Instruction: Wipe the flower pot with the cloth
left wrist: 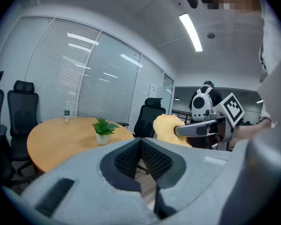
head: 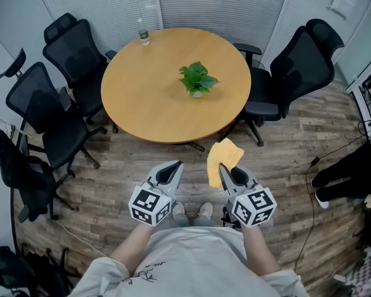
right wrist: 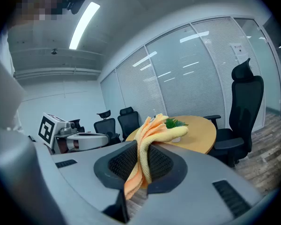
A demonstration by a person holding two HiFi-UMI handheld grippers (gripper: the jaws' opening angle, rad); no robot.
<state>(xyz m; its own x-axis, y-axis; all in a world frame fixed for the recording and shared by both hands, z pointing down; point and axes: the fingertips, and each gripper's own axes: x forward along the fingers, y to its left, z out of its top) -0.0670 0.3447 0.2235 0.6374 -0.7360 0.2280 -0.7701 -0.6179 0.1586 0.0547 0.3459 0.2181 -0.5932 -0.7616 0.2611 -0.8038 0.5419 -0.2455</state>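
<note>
A small white flower pot (head: 196,93) with a green plant (head: 198,77) stands near the middle of the round wooden table (head: 148,104); it also shows as the pot (left wrist: 102,138) in the left gripper view. My right gripper (head: 226,169) is shut on a yellow cloth (head: 222,159), which sticks up between its pads and hangs over them as the cloth (right wrist: 150,139). My left gripper (head: 170,167) is shut with nothing in it. Both grippers hover over the wood floor, short of the table's near edge. The plant (right wrist: 174,123) peeks out behind the cloth.
Black office chairs ring the table: several at the left (head: 43,104) and two at the right (head: 297,67). A clear water bottle (head: 143,34) stands at the table's far left edge. Cables (head: 334,150) run over the floor at the right. The person's shoes (head: 191,211) are just below the grippers.
</note>
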